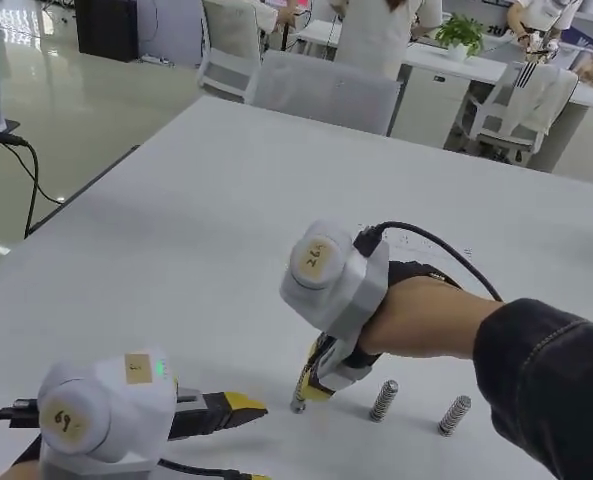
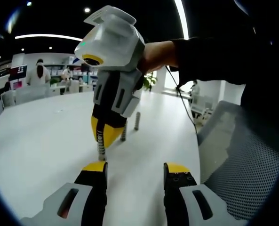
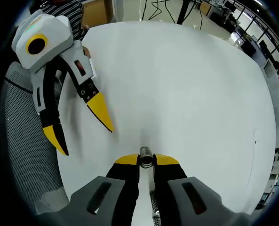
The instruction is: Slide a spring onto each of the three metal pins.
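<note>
**Spring clamped upright near the worktop's near edge**

The white worktop [image 1: 226, 200] carries all the work close to its near edge. The left gripper [image 2: 135, 168] hovers with jaws apart, gripping nothing. The right gripper [image 3: 146, 162] is clamped on a coil spring [image 2: 101, 151], its lower end at the surface. Whether a pin sits inside it, I cannot tell. Beside it stand the middle spring [image 1: 383, 400] and the end spring [image 1: 454, 415], both upright. The coil looks light, springy and likely to buckle or shoot free, so it is best pinched gently at mid-length.
</note>
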A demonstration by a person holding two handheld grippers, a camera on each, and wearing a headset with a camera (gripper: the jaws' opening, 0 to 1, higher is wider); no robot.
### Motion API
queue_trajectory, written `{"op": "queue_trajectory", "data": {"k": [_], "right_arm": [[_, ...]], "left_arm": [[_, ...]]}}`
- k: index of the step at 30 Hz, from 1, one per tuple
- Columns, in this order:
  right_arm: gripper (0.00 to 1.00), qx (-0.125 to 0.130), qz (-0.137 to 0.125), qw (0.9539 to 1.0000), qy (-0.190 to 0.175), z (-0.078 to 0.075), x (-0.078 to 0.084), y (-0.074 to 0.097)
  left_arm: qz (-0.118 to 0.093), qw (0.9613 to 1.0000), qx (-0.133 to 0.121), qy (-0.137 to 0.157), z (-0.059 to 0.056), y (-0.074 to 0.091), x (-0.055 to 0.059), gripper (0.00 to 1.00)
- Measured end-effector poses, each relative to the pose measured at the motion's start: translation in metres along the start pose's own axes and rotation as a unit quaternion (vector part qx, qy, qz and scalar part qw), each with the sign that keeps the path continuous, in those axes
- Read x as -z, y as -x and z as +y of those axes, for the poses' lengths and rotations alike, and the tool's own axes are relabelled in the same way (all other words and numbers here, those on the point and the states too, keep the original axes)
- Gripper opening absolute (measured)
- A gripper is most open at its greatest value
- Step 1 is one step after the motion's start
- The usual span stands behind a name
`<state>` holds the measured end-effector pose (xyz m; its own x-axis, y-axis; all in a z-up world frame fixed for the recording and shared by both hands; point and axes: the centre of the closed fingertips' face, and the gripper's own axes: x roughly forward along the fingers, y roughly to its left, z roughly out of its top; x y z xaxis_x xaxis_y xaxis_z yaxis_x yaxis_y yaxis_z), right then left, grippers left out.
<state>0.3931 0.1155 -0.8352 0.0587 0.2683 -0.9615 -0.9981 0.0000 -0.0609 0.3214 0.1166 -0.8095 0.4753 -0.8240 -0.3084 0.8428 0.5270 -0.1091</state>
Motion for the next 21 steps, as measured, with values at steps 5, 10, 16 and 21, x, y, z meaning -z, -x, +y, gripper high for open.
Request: {"op": "queue_trajectory", "data": {"k": [5, 10, 16, 21], "right_arm": [[0.08, 0.002, -0.002, 1.0, -0.005, -0.002, 0.0, -0.006], [0.08, 0.002, -0.001, 1.0, -0.006, -0.002, 0.001, -0.01], [0.09, 0.002, -0.007, 0.9999, -0.012, -0.003, -0.002, -0.012], [0.1, 0.004, -0.002, 1.0, -0.007, -0.003, 0.001, -0.013]], "left_arm": [[0.002, 1.0, -0.001, 0.001, 0.0, 0.0, 0.001, 0.41], [0.003, 1.0, -0.003, 0.002, 0.001, 0.0, 0.002, 0.41], [0.003, 1.0, -0.005, 0.003, 0.002, 0.001, 0.002, 0.41], [0.004, 1.0, -0.006, 0.003, 0.002, 0.001, 0.003, 0.41]]}}
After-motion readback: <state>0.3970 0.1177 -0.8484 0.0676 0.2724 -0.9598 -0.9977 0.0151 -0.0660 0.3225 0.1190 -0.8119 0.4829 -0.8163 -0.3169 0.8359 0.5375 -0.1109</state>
